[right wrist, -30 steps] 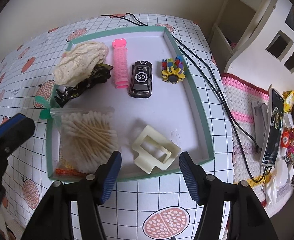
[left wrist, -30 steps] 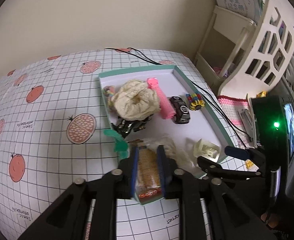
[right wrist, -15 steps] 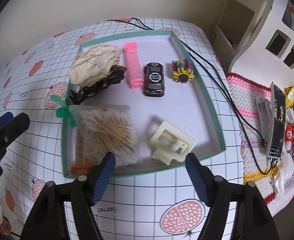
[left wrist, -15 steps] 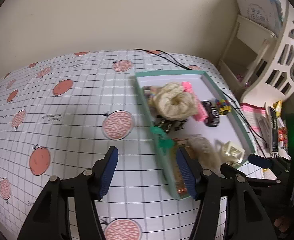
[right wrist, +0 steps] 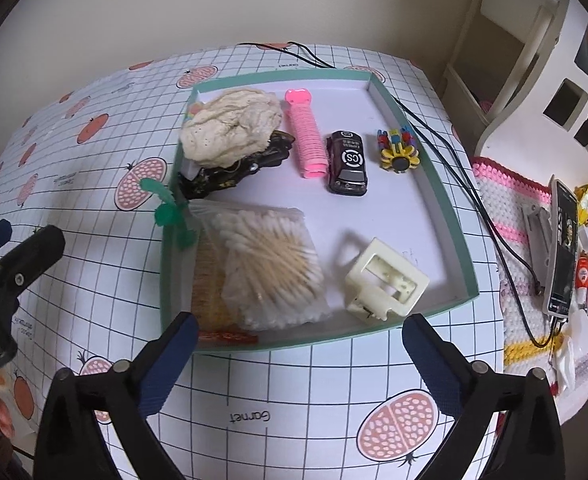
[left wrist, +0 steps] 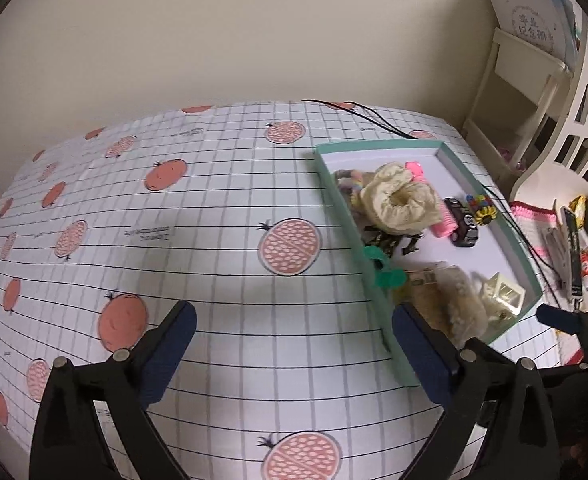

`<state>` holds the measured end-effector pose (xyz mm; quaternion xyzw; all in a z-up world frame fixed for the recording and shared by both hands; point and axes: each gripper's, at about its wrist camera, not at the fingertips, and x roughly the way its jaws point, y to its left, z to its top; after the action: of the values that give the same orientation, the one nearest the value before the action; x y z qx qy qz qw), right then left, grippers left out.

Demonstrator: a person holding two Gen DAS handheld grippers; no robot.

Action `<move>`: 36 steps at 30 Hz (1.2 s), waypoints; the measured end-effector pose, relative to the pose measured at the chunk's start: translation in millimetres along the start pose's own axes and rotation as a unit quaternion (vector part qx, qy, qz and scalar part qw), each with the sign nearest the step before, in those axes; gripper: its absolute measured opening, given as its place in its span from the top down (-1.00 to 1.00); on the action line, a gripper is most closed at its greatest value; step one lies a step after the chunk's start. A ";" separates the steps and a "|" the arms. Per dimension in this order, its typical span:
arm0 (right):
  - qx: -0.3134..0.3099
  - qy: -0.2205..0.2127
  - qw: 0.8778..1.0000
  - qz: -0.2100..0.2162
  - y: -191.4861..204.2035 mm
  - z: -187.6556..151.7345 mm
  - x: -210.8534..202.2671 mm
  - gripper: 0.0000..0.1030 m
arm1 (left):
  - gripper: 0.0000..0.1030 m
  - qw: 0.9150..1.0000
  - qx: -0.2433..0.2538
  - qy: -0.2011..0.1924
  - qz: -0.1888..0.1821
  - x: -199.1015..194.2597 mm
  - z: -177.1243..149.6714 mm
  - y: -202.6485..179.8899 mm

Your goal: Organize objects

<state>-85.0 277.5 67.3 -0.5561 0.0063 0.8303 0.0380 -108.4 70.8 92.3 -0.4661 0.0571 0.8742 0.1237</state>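
A green-rimmed tray holds a cracker packet, a bag of cotton swabs, a cream hair claw, a black toy car, a pink roller, a cream scrunchie, a dark claw clip and a colourful flower toy. My left gripper is open over bare tablecloth, left of the tray. My right gripper is open at the tray's near edge, holding nothing.
The table carries a grid cloth with pomegranate prints. A black cable runs along the tray's right side. A white shelf, a knitted mat, a phone and small clutter lie to the right.
My left gripper let go of the cracker packet in the tray, opened, and drew back to the left over the cloth. My right gripper backed off slightly, staying open.
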 end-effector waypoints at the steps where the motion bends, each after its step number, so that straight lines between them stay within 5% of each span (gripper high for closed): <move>1: 0.002 -0.002 1.000 0.002 0.2 -0.6 -0.9 -1.00 | -0.91 1.000 0.001 -0.001 0.002 -1.0 -1.7 2.6; 13: 0.034 -0.004 0.999 0.001 7.8 -19.8 -11.6 -1.00 | -0.91 1.000 -0.017 0.002 -0.016 -23.4 -24.3 21.2; 19: 0.036 0.000 0.999 -0.008 7.9 -33.3 -10.1 -1.00 | -0.91 1.000 0.001 0.010 0.016 -26.8 -36.7 20.0; 36: 0.000 0.040 0.999 -0.025 21.2 -64.2 22.8 -1.00 | -0.91 0.998 -0.030 0.059 0.018 4.3 -84.9 35.2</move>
<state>-35.9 254.2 21.1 -0.5889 -0.0058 0.8060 0.0584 -52.2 19.3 40.8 -0.5189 0.0465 0.8488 0.0903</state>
